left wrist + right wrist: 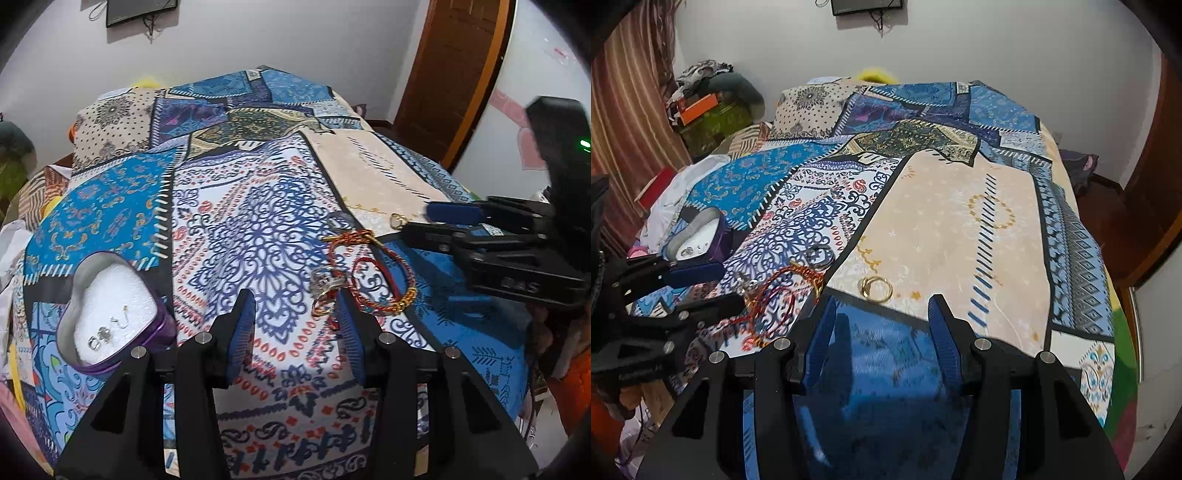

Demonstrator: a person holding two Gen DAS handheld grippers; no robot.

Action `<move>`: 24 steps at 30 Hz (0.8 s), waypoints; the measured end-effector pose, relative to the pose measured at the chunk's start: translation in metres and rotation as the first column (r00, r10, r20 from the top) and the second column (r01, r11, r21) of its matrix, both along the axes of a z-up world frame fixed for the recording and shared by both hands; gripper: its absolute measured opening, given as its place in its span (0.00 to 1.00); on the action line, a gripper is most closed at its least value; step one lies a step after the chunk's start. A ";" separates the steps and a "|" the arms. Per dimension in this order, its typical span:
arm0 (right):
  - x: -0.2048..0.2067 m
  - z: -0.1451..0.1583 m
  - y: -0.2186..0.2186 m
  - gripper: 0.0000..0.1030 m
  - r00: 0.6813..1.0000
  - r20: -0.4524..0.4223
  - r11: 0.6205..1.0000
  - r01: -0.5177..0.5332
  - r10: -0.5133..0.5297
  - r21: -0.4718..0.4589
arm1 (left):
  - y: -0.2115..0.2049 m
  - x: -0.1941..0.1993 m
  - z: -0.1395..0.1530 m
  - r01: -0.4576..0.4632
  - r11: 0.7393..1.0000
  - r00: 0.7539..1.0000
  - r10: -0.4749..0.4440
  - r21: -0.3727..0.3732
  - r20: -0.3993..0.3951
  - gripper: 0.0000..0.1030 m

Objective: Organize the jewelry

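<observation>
On the patchwork blanket (pixel 258 229) lie red and gold thread bracelets (pixel 380 280), a silver ring cluster (pixel 327 282) and a gold ring (pixel 320 307). My left gripper (pixel 295 299) is open and empty, and its right finger rests beside that gold ring. A heart-shaped tin (pixel 110 310) with white foam holds small silver pieces (pixel 98 339). In the right wrist view a double gold ring (pixel 875 288) lies just beyond my right gripper (pixel 882 302), which is open with nothing between its pads. A darker ring (pixel 819 255) lies further off. The left gripper (pixel 731 286) hovers over the bracelets (pixel 775 302).
The blanket covers a bed that drops away on all sides. A wooden door (pixel 454 74) stands to the right. A pile of clothes and boxes (pixel 709 107) sits at the far left by a striped curtain (pixel 628 110). An orange sleeve (pixel 576 369) shows behind the right gripper (pixel 415 221).
</observation>
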State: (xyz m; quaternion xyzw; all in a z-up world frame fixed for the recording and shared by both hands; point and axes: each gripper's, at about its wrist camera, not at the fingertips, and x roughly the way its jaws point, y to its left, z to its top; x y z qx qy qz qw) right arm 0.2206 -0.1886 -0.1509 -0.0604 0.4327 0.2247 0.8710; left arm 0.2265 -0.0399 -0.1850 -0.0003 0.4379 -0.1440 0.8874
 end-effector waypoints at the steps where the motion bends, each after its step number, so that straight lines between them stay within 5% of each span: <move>1: 0.003 -0.003 0.001 0.42 1.000 -0.016 1.000 -0.005 0.005 0.001 | -0.001 0.000 0.000 0.003 1.000 1.000 -0.003 -0.001 0.000 0.44; 10: 0.011 -0.009 0.003 0.19 1.000 -0.026 1.000 -0.012 0.012 0.013 | 0.007 -0.003 0.008 -0.022 0.999 0.999 0.023 -0.024 0.025 0.44; 24: -0.006 0.005 0.000 0.19 1.000 0.024 0.999 -0.010 0.009 0.042 | -0.002 -0.005 -0.001 0.003 1.000 1.000 -0.003 0.023 0.005 0.44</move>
